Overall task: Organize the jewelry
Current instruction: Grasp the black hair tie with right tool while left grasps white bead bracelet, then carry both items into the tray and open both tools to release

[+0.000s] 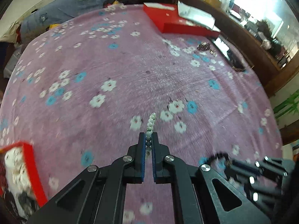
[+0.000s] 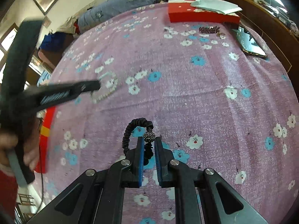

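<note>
My left gripper (image 1: pixel 148 137) is shut on a string of pale green-white beads (image 1: pixel 151 123) that sticks out ahead of the fingertips above the pink flowered blanket (image 1: pixel 130 65). My right gripper (image 2: pixel 149 141) is shut on a black scrunchie-style bracelet (image 2: pixel 129 130) with a sparkly bead ball (image 2: pixel 149 137) at the fingertips. In the right wrist view the left gripper (image 2: pixel 97 87) is blurred at left, with the bead string (image 2: pixel 105 91) hanging from it. In the left wrist view the right gripper (image 1: pixel 229 163) is blurred at lower right. A red jewelry box (image 1: pixel 28 168) sits at lower left, also seen in the right wrist view (image 2: pixel 46 136).
A large red flat box (image 1: pixel 173 21) with white papers lies at the blanket's far edge. Small dark and metallic jewelry pieces (image 2: pixel 209 29) lie near it. A phone (image 2: pixel 250 43) lies at the right edge beside a wooden ledge (image 1: pixel 252 43).
</note>
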A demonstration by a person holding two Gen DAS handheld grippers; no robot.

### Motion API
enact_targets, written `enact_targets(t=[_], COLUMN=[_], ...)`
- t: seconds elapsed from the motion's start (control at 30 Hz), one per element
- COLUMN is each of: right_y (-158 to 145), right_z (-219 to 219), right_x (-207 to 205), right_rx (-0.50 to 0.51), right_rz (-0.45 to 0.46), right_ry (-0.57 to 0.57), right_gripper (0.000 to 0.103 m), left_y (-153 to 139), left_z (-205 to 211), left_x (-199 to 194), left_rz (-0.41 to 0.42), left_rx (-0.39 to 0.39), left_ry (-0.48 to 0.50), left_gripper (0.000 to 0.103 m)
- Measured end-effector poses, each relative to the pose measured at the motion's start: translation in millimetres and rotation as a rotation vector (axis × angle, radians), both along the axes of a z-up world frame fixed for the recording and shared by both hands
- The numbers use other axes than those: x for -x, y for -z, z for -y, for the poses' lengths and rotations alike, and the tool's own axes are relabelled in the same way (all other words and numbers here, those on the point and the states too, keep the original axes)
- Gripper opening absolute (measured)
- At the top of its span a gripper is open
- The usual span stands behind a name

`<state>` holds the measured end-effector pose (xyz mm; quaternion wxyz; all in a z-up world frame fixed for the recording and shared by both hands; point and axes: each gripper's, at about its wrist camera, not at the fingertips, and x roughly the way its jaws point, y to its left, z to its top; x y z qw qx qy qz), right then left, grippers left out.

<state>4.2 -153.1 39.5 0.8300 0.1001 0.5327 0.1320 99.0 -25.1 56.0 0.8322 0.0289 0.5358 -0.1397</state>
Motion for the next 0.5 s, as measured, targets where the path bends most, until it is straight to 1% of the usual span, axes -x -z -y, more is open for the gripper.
enact_targets(t=[0.17,0.33,0.5], right_y=[-20,-36,-48], right_z=[-4,-25,-52], right_x=[7,14,22], right_rx=[-0.024,-0.023,-0.014], right_rz=[0.029,0.054,0.07], right_ry=[0.017,-0.001,-0.037], right_gripper=[0.012,0.012,0.012], left_y=[-24,-54,-75], left_z=[-28,-66,-105], left_x=[32,63,89], left_rz=[0.013,0.039,0.075], left_rx=[0.067,0.134,0.135], left_ry=[-0.054,-0.13,-0.195], left_gripper=[0.005,0.005,0.005])
